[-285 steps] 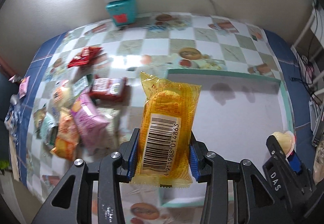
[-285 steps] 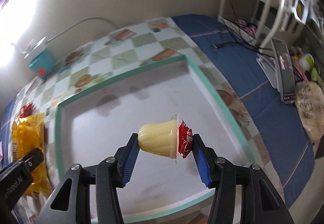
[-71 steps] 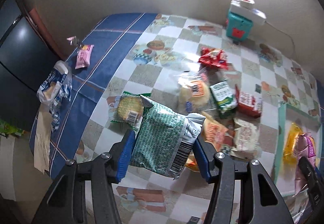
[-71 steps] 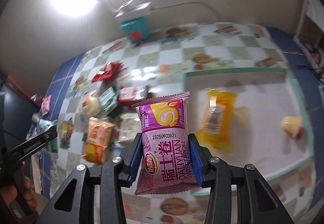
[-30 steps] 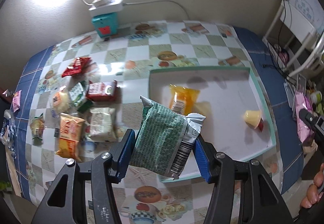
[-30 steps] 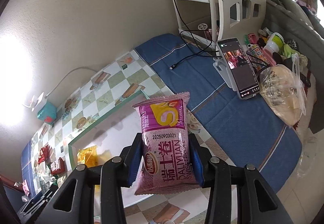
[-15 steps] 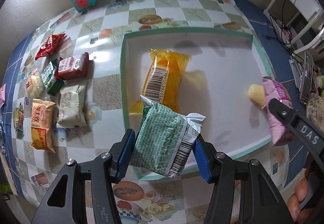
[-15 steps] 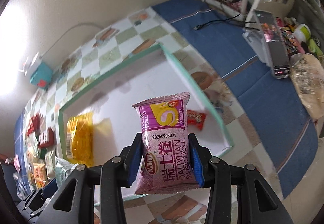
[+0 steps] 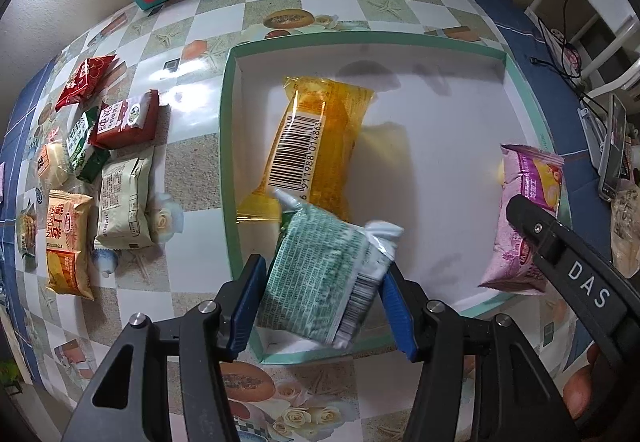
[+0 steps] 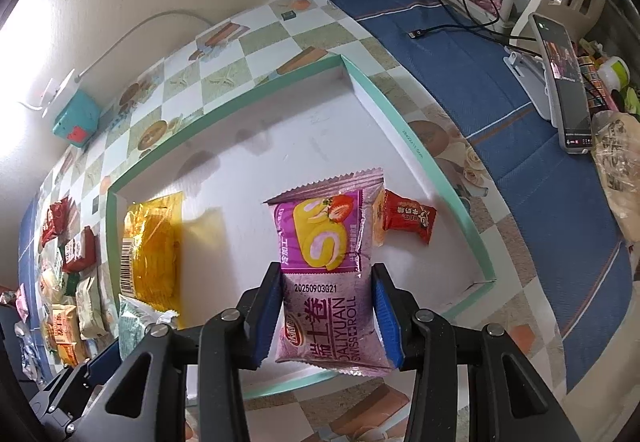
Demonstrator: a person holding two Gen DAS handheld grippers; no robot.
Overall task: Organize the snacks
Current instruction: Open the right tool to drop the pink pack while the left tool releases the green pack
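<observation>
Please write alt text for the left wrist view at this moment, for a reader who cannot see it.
The left gripper holds a crinkly green-and-white snack packet over a white tray with a green rim, beside a yellow barcoded packet lying inside. At right, the right gripper brings in a pink packet.

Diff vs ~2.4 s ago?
Both grippers swung from above the loose snacks to low over the white tray. Left gripper still grips the green packet; right gripper is opening around the pink Swiss roll. Yellow packet unmoved.
</observation>
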